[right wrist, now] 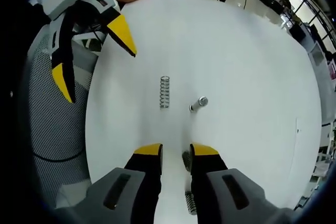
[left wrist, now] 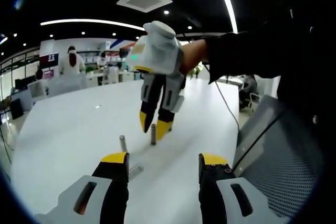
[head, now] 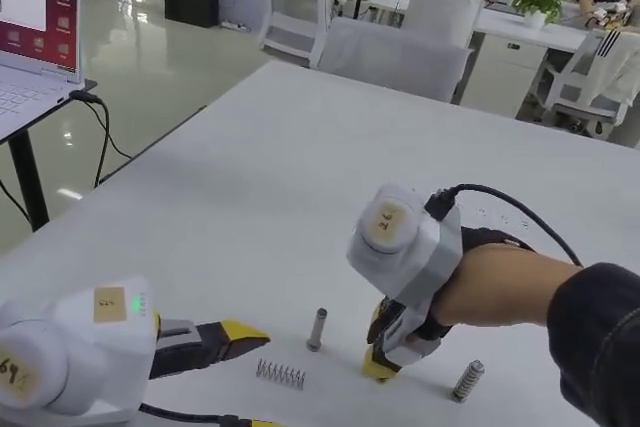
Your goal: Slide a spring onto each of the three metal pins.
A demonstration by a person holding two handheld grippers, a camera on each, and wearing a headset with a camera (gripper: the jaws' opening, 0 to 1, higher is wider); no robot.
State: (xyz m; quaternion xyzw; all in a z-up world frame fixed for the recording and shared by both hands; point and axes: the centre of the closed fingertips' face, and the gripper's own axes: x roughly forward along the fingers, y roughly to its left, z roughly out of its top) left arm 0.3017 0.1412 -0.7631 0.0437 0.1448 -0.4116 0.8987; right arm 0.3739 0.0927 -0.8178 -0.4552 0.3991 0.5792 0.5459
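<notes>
One white table (head: 250,197): all the work sits close to its near edge.
Right gripper (left wrist: 153,125): I judge the main risk is here. If the tips close off-centre or swing sideways, they could topple the upright pin they straddle. It is held by a hand (head: 500,287) coming in from the right, wrist bent, and points steeply down at the table. Its jaws stand a little apart, with a gap on either side of the pin, pinching nothing.
Left gripper (left wrist: 164,161): a low sweep to the right could roll the loose spring away or knock the bare pin. It lies low at the near left, almost level and aimed right. Its jaws are spread wide and hold nothing.
Straddled pin (left wrist: 153,137): stands upright between the right gripper's tips. Whether it carries a spring I cannot tell.
Bare pin (head: 318,329): stands upright with no spring, just left of the right gripper.
Sprung pin (head: 467,380): at the near right, a coil around it, leaning slightly.
Loose spring (head: 280,374): lies flat near the bare pin, on its near-left side. It looks light enough to skid or spring out if pinched off-centre.
</notes>
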